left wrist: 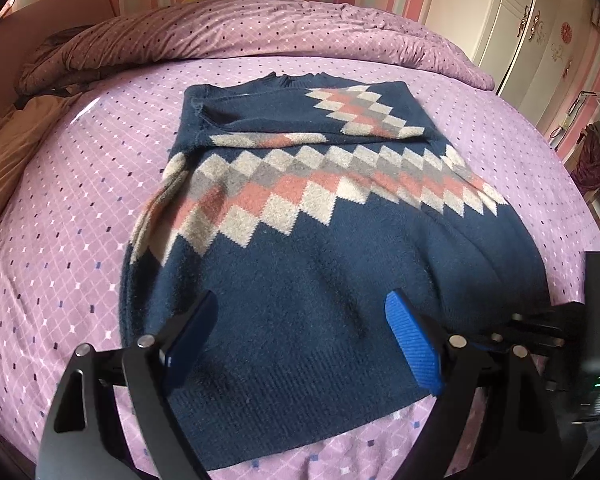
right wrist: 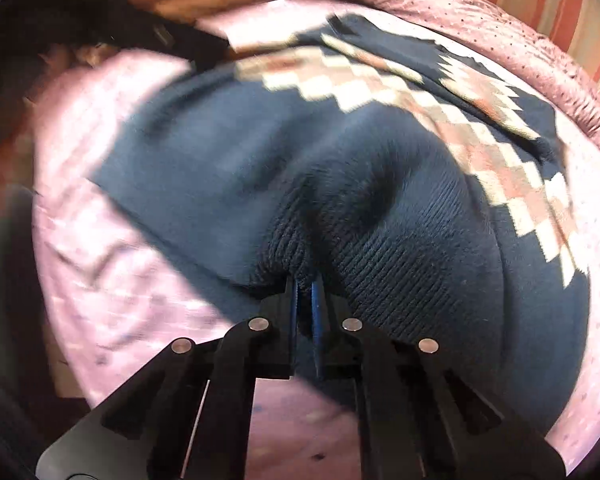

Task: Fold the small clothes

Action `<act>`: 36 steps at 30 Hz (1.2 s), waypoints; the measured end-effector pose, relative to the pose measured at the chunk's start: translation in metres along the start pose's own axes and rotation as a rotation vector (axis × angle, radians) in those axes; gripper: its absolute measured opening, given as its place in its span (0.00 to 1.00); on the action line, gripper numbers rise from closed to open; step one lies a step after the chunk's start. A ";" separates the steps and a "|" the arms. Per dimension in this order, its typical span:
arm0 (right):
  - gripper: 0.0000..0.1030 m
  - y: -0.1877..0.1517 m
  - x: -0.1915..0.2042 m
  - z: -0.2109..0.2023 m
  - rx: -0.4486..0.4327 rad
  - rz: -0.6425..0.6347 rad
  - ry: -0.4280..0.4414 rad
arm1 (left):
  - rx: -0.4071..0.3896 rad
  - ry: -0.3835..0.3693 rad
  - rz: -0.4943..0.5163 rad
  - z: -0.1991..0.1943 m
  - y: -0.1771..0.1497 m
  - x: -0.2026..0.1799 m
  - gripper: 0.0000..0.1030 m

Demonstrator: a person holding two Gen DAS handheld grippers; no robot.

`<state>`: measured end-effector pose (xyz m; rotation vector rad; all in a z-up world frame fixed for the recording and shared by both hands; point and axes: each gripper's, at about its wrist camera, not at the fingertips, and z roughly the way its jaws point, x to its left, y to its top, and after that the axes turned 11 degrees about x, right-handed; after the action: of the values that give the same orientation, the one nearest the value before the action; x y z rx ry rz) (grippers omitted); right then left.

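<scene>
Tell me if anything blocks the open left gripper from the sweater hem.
Nothing visible does. The left gripper hangs open over the sweater, bare knit between its fingers. The right gripper already pinches the hem.

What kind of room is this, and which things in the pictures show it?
Most likely a bedroom in a home. The navy sweater lies on a bed with a purple diamond-patterned sheet, a rumpled quilt is piled at the far side, and a cream wardrobe stands by striped wallpaper.
</scene>
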<state>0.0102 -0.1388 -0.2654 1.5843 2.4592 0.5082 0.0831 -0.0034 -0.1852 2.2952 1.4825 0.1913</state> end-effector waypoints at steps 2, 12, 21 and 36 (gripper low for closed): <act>0.07 -0.004 0.005 -0.003 0.000 0.009 -0.001 | 0.000 0.006 0.003 -0.003 -0.004 0.004 0.84; 0.78 -0.025 -0.010 0.001 -0.024 0.105 -0.010 | 0.041 0.034 -0.059 0.010 -0.028 0.031 0.84; 0.78 -0.033 -0.059 -0.016 -0.081 0.287 -0.073 | 0.089 0.092 -0.196 0.018 -0.076 0.079 0.85; 0.77 -0.025 -0.040 -0.007 -0.065 0.237 -0.106 | 0.168 -0.033 -0.202 0.044 -0.098 0.085 0.70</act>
<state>0.0034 -0.1857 -0.2702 1.8361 2.1695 0.5177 0.0515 0.0969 -0.2732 2.2428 1.7598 -0.0292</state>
